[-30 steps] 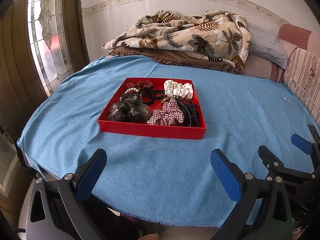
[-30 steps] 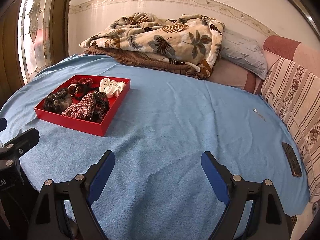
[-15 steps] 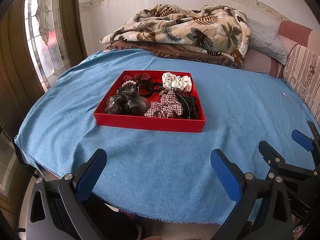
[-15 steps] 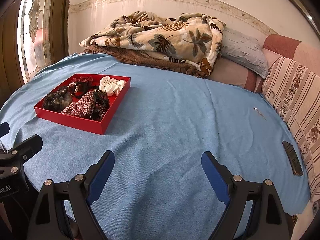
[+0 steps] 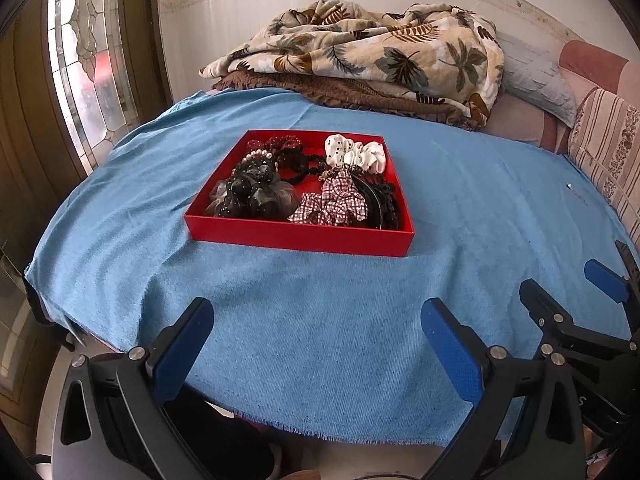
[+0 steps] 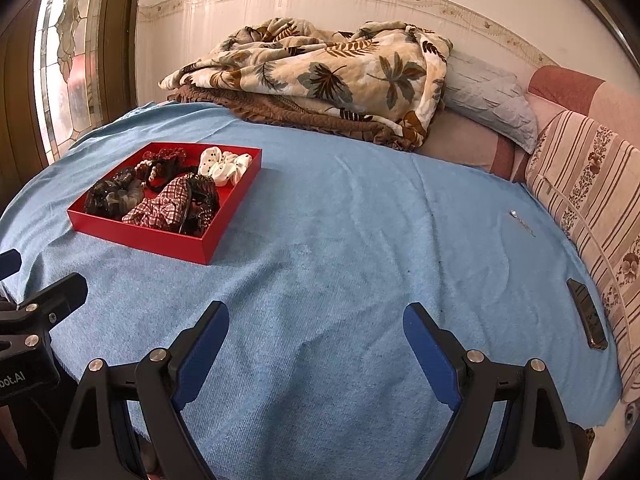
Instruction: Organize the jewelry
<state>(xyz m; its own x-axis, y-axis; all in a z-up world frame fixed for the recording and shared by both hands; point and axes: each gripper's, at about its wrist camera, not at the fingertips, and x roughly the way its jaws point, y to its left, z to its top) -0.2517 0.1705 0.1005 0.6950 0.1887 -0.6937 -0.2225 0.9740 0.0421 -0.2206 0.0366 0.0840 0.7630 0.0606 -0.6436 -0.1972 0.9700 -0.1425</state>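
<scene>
Your left gripper (image 5: 316,344) hangs over the near edge of the blue cloth (image 5: 320,320) with its jaws spread wide and nothing between them. Your right gripper (image 6: 316,344) is spread just as wide, also empty, above the same cloth.

In the left view, the red tray (image 5: 300,236) sits on the cloth at about 12 o'clock from your left gripper, well apart from it, with only bare cloth between. From your right gripper the tray (image 6: 160,240) lies toward 10 o'clock.

Inside it, a black gauzy scrunchie (image 5: 252,196) fills the near left part, a red-and-white checked bow (image 5: 332,204) lies beside it, and black headbands (image 5: 384,204) run along the right wall. A white dotted scrunchie (image 5: 356,154) sits at the far right, dark red dotted pieces (image 5: 276,146) at the far left, with a string of pearl beads (image 5: 260,156) just in front of them.

Off the tray, a small silver pin (image 6: 522,222) lies alone on the cloth at 2 o'clock from your right gripper. A dark flat object (image 6: 587,314) rests near the cloth's right edge, against the striped cushion (image 6: 592,184).

Behind the tray, at 12 o'clock, a leaf-print blanket (image 5: 372,52) is heaped on a brown one (image 5: 348,94), with a grey pillow (image 6: 488,96) to the right. A stained-glass window (image 5: 84,60) stands at 10 o'clock.
</scene>
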